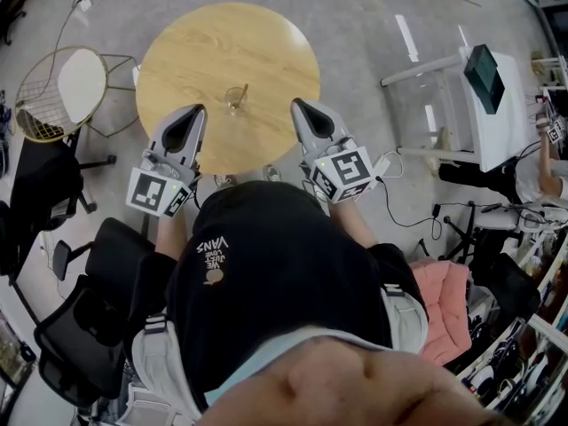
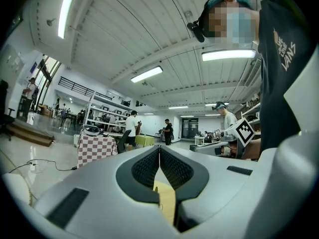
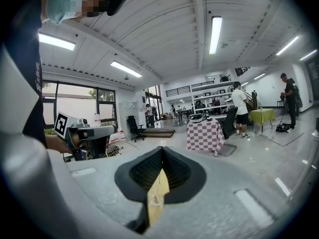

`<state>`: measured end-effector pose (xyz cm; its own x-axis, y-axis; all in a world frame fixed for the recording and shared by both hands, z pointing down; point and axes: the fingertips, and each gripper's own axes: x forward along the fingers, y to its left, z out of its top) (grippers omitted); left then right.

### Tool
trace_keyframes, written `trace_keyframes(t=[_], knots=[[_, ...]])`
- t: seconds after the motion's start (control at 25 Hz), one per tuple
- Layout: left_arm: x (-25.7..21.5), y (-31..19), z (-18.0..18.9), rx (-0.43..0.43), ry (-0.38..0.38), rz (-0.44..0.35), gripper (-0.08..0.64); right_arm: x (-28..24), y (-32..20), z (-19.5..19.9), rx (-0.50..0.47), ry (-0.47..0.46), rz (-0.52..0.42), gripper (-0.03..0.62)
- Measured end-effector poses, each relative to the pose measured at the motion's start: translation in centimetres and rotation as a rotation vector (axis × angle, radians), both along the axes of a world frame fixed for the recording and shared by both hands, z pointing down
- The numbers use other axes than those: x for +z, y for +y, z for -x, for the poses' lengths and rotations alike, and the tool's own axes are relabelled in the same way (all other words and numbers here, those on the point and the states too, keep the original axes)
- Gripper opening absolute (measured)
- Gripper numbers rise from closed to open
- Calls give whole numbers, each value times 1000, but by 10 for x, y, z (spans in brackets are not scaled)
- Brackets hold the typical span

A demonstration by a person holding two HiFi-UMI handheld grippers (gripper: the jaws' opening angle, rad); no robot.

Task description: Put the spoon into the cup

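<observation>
1. Head view: the main risk we see is either pair of tongs swinging inward, clipping the spoon (image 1: 242, 90) handle and toppling the light cup (image 1: 234, 101). The cup stands on the round bench (image 1: 204, 43) with the spoon leaning inside it, so we judge the placing done. It sits between the left tongs (image 1: 197, 112) and the right tongs (image 1: 298, 105), ahead of both tips and apart from them.
2. Left gripper view: the left tongs (image 2: 159, 151) are clenched on nothing, pads meeting. Only a strip of bench (image 2: 167, 203) shows beneath them. Cup and spoon are out of sight, so a blind sideways move could cause a knock.
3. Right gripper view: the right tongs (image 3: 162, 153) are likewise clenched and empty. A faint glassy shape on the bench (image 3: 155, 210) strip below may be the cup; we cannot tell.
</observation>
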<state>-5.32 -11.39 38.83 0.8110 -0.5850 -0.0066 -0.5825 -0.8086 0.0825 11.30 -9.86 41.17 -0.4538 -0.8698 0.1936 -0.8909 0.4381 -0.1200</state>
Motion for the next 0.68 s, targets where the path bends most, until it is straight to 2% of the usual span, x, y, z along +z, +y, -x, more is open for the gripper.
trace_keyframes(t=[0.68], knots=[[0,-1,22,5,-2,2,-3,2,-5,27,-18,8,9,-3]])
